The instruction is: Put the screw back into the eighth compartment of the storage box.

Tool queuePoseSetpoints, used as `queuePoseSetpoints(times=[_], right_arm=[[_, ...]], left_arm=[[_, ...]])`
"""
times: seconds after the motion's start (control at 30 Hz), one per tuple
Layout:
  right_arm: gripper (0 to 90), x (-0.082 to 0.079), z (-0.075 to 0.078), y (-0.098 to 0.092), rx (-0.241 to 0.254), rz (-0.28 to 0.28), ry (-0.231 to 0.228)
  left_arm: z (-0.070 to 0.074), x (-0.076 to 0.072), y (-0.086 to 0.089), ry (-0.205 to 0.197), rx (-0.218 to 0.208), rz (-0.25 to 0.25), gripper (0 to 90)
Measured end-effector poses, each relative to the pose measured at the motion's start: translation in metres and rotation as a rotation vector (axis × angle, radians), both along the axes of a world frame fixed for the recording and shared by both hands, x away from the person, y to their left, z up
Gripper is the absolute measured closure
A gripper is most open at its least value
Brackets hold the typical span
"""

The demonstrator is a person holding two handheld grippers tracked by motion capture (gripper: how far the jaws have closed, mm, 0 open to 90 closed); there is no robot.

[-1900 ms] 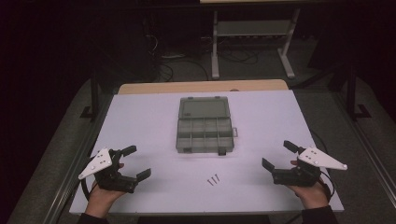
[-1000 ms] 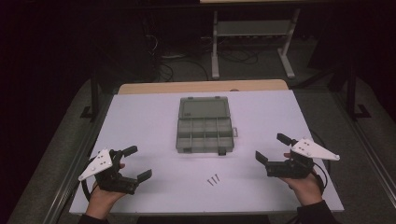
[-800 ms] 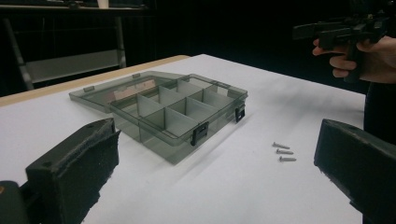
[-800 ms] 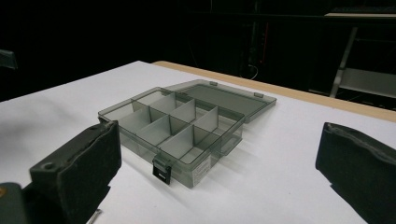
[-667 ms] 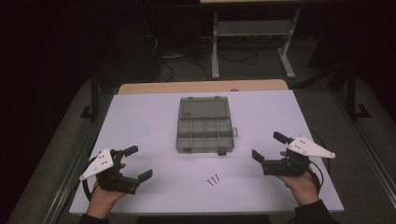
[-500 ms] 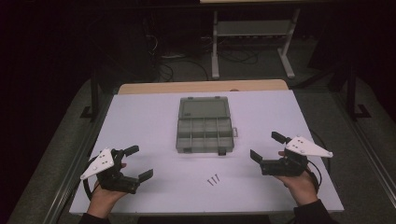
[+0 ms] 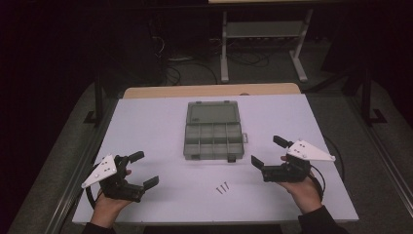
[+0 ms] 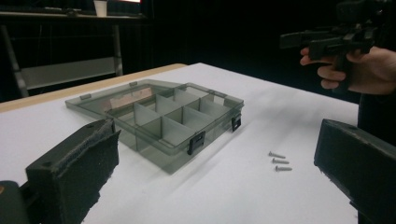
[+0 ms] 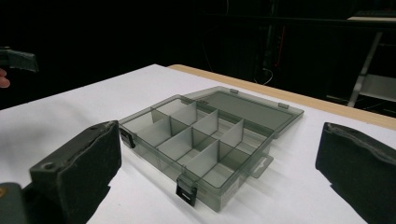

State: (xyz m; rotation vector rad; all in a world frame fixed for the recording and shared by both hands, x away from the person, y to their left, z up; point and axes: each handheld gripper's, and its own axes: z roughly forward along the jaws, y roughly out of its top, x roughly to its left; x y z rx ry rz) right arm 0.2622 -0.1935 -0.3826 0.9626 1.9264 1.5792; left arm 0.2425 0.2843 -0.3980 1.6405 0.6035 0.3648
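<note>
Both grippers spread wide and empty over the white table; nothing is held.

We see the left gripper at the near left of the table, held in the left hand, jaws wide apart with nothing between them. The right gripper sits at the near right in the right hand, jaws equally wide and aimed toward the organizer box. The box is smoky translucent plastic at mid-table between the two grippers, lid folded flat open on its far side, dividers making a grid of compartments that look empty to us. Three small screws lie loose on the table just in front of the box, apart from it, closer to the right gripper. We also see the screws in the left gripper view, side by side.
</note>
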Motion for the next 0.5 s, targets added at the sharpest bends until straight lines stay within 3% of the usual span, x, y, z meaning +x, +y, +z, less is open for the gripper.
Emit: queuePoseSetpoints(times=[0.13, 0.5], right_arm=[[0.0, 0.002, 0.001, 0.004, 0.002, 0.009, -0.002], [0.0, 0.005, 0.005, 0.016, 0.017, 0.037, -0.004]], left_arm=[[0.000, -0.001, 0.000, 0.007, -0.019, 0.003, 0.0], [0.001, -0.001, 0.001, 0.003, -0.018, 0.004, 0.0]])
